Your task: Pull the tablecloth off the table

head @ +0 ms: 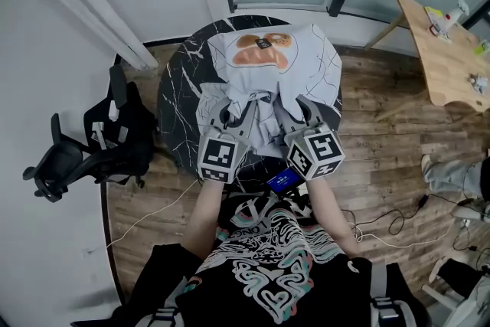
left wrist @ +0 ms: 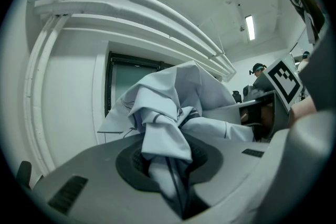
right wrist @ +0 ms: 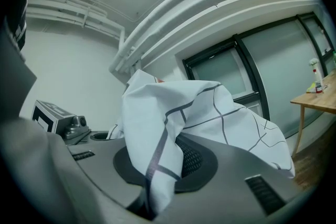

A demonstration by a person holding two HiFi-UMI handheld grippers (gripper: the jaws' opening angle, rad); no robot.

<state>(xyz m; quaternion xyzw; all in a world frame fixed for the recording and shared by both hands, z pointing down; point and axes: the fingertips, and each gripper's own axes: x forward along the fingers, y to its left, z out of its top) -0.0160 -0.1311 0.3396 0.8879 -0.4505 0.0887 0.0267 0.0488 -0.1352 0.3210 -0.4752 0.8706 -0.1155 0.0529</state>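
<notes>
Shirt [head: 264,272] nearest in the head view, then both claws at the table's [head: 174,99] near edge, tablecloth [head: 272,61] bunched across its middle. Left gripper [left wrist: 170,170] view: jaws clamped on a cloth fold. Right gripper [right wrist: 157,170] view: same pinch. Mid-pull, I judged; next called for a steady draw toward the body.

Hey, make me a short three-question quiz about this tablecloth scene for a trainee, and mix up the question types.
1. True or false: the left gripper and the right gripper are each shut on the tablecloth.
2. The table under the tablecloth is: A) round, dark, white-veined; B) square, wooden; C) oval, glass.
3. Fill in: the black office chair stands on the person's ____ side.
Key: 1 true; 2 A; 3 left.
</notes>
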